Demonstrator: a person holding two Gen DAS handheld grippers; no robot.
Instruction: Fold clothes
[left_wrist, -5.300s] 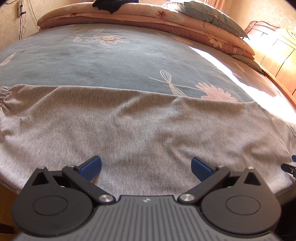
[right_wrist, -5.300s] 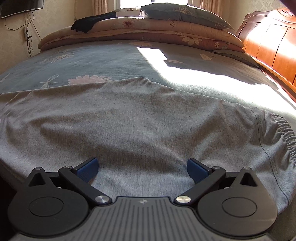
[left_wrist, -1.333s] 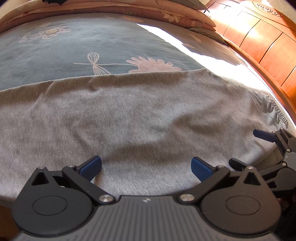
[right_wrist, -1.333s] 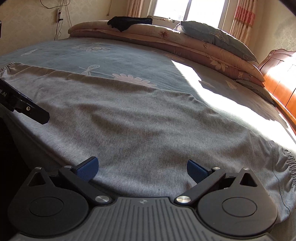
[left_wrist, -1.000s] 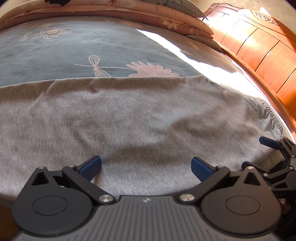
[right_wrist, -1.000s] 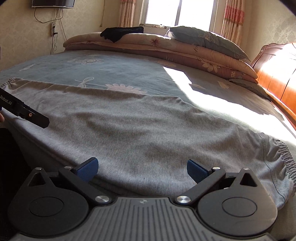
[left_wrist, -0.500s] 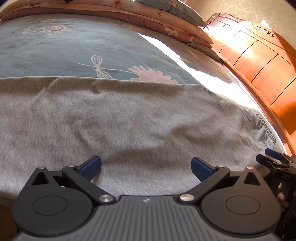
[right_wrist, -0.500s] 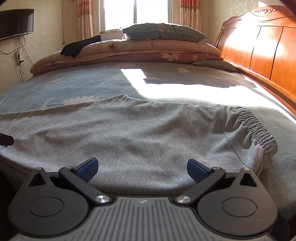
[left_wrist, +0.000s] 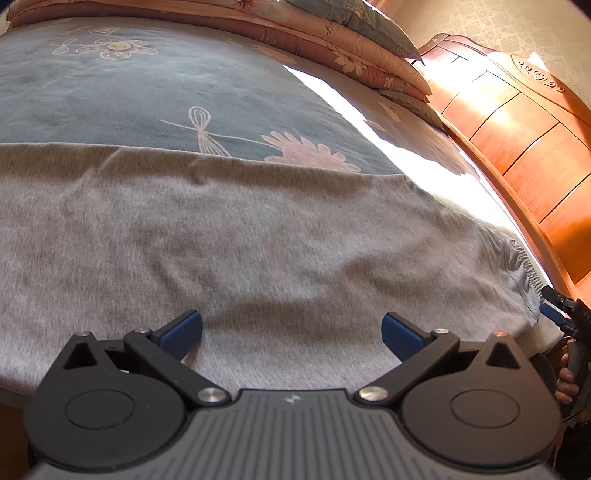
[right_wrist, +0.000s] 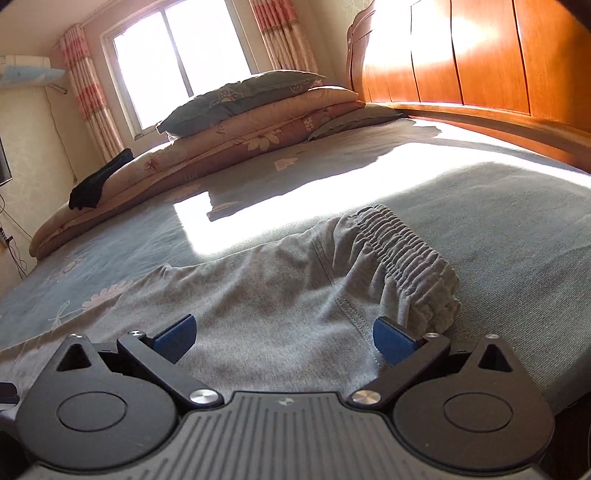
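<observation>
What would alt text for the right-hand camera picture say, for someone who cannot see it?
An open gripper points at grey trousers lying flat on a blue flowered bed, their gathered waistband just beyond its right finger. Behind, folded quilts and a pillow sit below a sunny window, with a wooden headboard at right.

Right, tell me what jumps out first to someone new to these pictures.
The grey pants spread flat across the near edge of the bed, their gathered elastic waistband at the right end. Both the left gripper and the right gripper are open over the fabric. Behind, sunlight hits the wooden headboard.
</observation>
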